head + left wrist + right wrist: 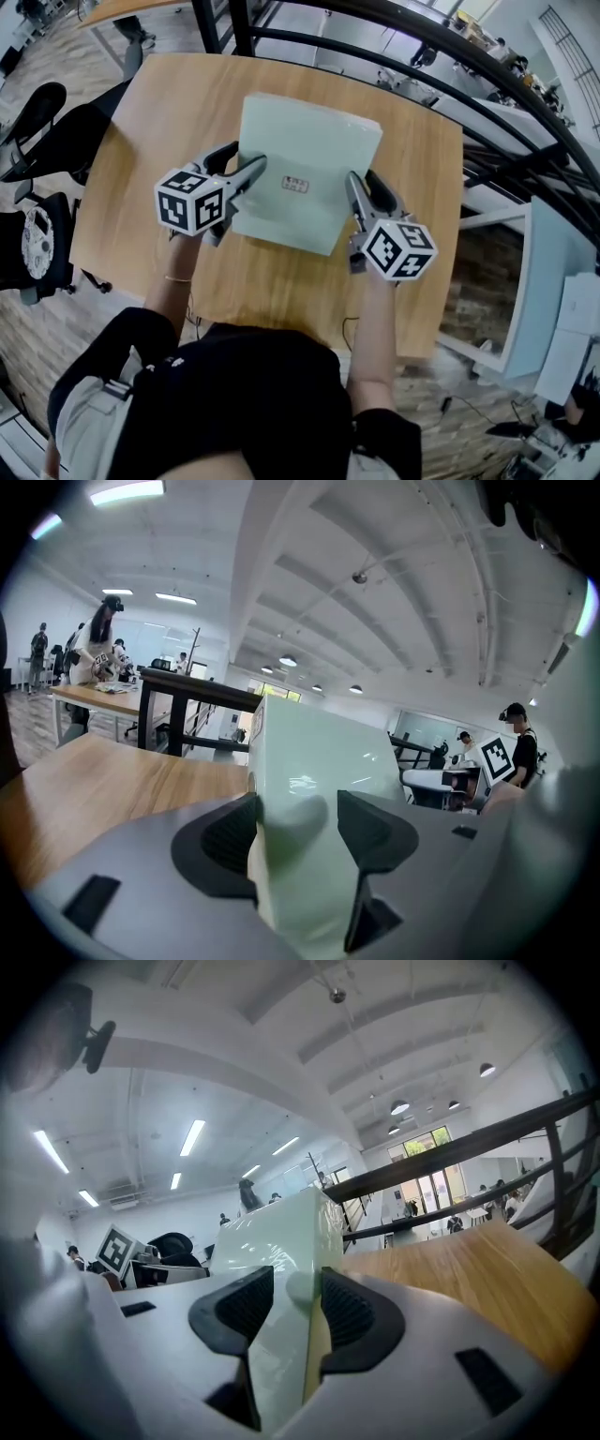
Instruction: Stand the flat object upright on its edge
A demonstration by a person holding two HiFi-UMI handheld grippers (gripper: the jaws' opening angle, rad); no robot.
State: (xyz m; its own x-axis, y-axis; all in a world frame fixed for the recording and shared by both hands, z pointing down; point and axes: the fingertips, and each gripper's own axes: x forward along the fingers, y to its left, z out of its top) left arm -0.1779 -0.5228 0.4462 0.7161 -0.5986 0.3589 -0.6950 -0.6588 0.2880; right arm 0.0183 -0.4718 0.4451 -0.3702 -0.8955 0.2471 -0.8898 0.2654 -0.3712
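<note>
A flat pale green box (302,169) with a small label on its broad face is held over the wooden table (412,150), tilted up towards me. My left gripper (246,183) is shut on the box's left edge. My right gripper (359,197) is shut on its right edge. In the left gripper view the box (323,761) rises between the dark pads of the left gripper (298,822), and both pads touch it. In the right gripper view the box (272,1237) is pinched by the right gripper (295,1302). Whether the box's lower edge touches the table is hidden.
Black office chairs (37,122) stand left of the table. A black railing (422,56) runs behind it. A white desk (553,281) is at the right. People stand at desks (98,653) in the background. Bare tabletop (469,1265) lies to the box's right.
</note>
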